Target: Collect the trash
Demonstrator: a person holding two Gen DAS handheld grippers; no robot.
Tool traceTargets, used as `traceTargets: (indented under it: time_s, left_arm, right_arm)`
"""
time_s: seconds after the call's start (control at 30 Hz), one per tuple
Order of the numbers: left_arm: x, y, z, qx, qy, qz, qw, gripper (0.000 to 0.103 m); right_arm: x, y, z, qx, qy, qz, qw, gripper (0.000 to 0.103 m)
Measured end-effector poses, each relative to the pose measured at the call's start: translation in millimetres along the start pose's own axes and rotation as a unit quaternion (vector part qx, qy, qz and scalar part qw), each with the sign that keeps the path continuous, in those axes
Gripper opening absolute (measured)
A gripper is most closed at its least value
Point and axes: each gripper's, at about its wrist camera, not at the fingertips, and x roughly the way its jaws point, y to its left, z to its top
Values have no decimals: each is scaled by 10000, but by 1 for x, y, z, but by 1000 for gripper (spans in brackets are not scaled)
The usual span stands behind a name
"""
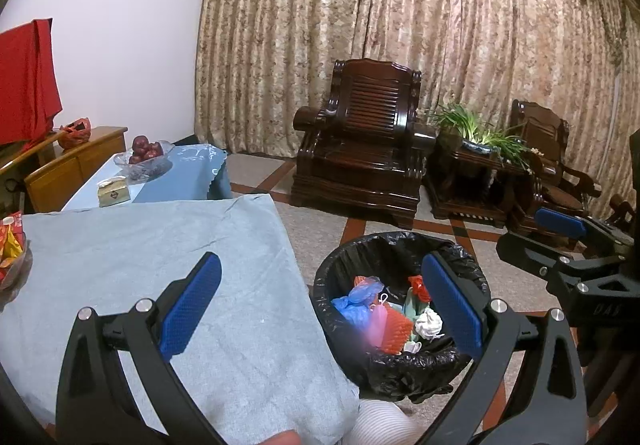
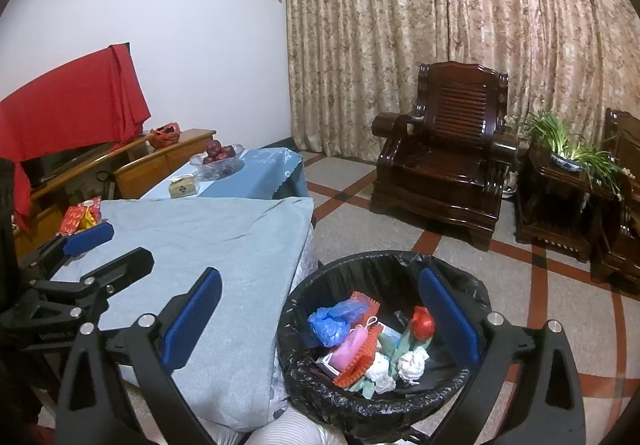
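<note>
The bin [image 2: 384, 401], black-lined, stands on the floor just beside the table [image 2: 224, 245]; its trash [image 2: 360, 341], wrappers, bags and crumpled paper, lies low between the right gripper [image 2: 320, 319]'s fingers, nearer the right-hand one; the left gripper [image 1: 322, 309] frames the same bin, its left finger over the cloth; both grippers are spread wide and hold nothing; the cloth between the fingers looks bare, so collecting seems about done; to finish well, I would scan the snack dish [image 1: 10, 257] beyond the left finger for strays before withdrawing.
</note>
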Motion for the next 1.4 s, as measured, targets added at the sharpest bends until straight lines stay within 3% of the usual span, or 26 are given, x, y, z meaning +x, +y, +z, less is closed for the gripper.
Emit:
traceTargets:
  time_s: [1.4]
  left_arm:
    - [-1,4,2,-12,24,8,10000,97]
  right_arm:
    - [2,1,0,-1,22,-5,10000,97]
